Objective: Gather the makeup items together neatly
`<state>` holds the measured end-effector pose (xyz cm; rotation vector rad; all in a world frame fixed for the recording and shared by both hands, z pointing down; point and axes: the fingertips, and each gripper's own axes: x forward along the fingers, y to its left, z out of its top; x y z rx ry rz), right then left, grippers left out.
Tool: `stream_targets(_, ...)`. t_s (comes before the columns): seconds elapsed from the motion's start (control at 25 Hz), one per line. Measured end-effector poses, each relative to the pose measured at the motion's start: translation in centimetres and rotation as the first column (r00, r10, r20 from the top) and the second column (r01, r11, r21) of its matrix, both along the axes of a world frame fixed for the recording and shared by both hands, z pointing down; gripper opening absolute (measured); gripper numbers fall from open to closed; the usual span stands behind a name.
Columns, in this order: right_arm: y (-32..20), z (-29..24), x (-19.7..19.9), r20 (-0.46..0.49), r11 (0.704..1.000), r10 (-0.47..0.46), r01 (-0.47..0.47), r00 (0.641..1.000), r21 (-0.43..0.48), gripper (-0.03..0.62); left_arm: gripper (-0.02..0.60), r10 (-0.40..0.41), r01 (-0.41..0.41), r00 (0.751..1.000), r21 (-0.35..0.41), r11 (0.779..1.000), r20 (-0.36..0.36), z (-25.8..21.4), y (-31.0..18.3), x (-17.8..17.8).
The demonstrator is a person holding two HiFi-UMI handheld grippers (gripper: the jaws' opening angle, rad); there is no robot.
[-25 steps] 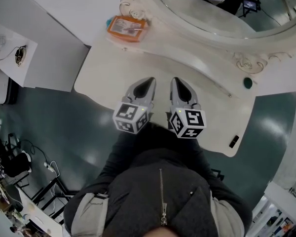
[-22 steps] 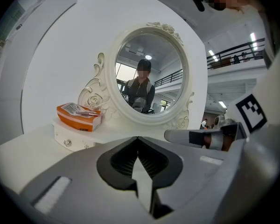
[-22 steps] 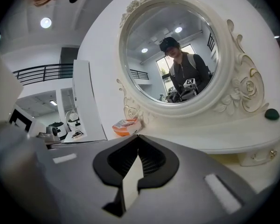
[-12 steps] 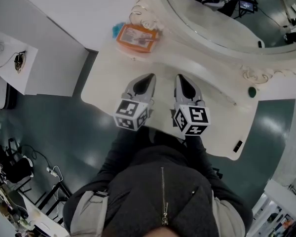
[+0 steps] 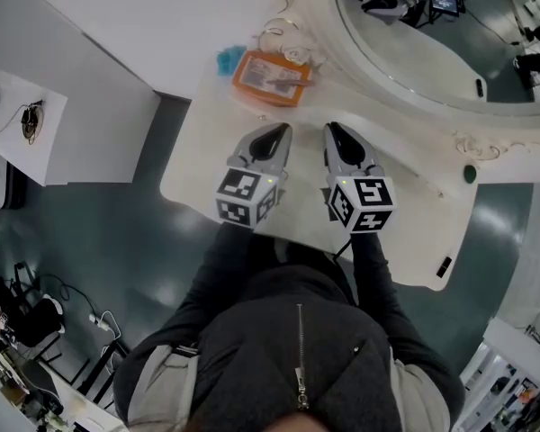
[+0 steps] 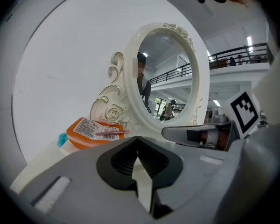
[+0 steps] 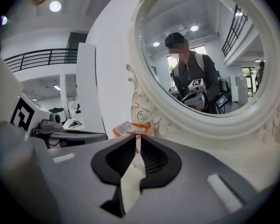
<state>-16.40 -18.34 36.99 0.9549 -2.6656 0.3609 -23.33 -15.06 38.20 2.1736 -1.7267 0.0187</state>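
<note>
Carried the left gripper [image 5: 278, 133] and the right gripper [image 5: 335, 131] side by side farther across the white table [image 5: 207, 156], toward the orange packet [image 5: 272, 77] at the foot of the mirror [image 5: 387, 61]. Ended with both tips near the packet, where a second before a broad stretch of bare tabletop had lain in between. Eased the right gripper's jaws from closed to a narrow slit, with nothing between them.

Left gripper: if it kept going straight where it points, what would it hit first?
The left gripper would probably meet the mirror frame, right beside the orange packet; possibly the packet's edge instead.
</note>
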Motion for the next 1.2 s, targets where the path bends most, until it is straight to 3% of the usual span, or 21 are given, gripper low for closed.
stream_targets(0.36, -1.4, -0.2, -2.6, -0.063, 0.999, -0.044, 0.045, 0.997, 0.004, 0.048, 0.011, 0.016, -0.015, 1.000, 0.017, 1.000, -0.012, -0.3, -1.6, -1.8)
stream_targets(0.72, -2.9, -0.5, -3.9, -0.181, 0.991, -0.122, 0.130, 0.976, 0.031, 0.113, 0.011, 0.036, -0.036, 0.999, 0.032, 0.999, 0.012, -0.6, -3.2, -2.9)
stream_targets(1.0, -3.3, 0.1, -6.2, -0.344, 0.960, -0.245, 0.276, 0.906, 0.044, 0.132, 0.011, 0.059, -0.062, 0.994, 0.031, 0.998, 0.094, -0.6, -4.4, -3.1)
stream_targets(1.2, -3.5, 1.0, -7.8, -0.463, 0.916, -0.349, 0.400, 0.815, 0.014, 0.144, 0.011, 0.070, -0.073, 0.992, 0.018, 0.997, 0.108, -0.3, -5.0, -3.6)
